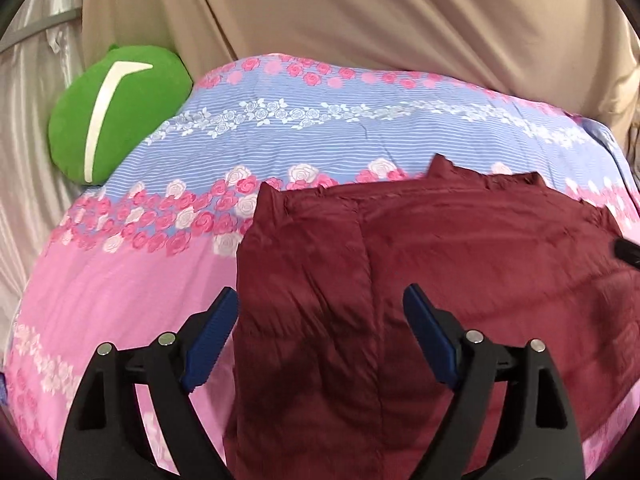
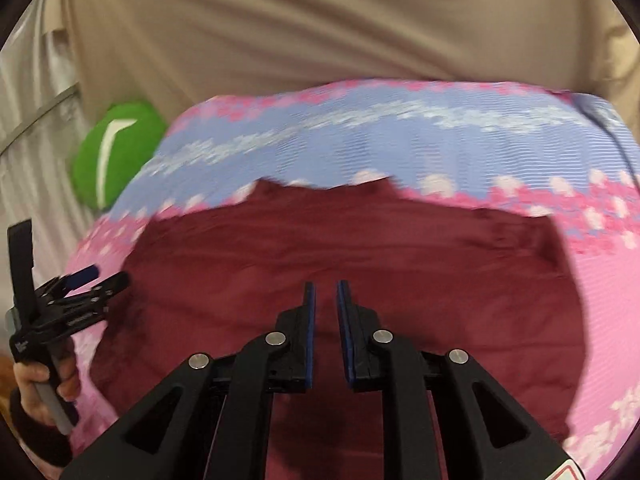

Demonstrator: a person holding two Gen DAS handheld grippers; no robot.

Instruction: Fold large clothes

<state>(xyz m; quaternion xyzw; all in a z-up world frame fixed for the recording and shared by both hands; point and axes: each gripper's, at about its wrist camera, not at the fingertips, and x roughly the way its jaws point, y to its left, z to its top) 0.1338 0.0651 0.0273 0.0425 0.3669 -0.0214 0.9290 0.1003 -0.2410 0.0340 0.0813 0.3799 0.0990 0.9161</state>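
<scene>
A dark red garment (image 1: 420, 264) lies folded flat on the flowered bed cover (image 1: 280, 128). It also shows in the right wrist view (image 2: 360, 248), which is blurred. My left gripper (image 1: 320, 304) is open wide and empty, hovering over the garment's left part, its left finger past the left edge. It also shows at the left of the right wrist view (image 2: 90, 276), held in a hand. My right gripper (image 2: 325, 288) hovers above the garment's middle, its jaws nearly closed with a narrow gap and nothing between them. Its tip shows at the right edge of the left wrist view (image 1: 626, 250).
A pink and blue flowered cover (image 2: 440, 128) spreads over the bed. A green plush cushion (image 1: 116, 116) lies at the bed's far left, also in the right wrist view (image 2: 114, 152). Beige fabric (image 1: 360, 12) hangs behind the bed, with a pale curtain (image 1: 28, 120) at left.
</scene>
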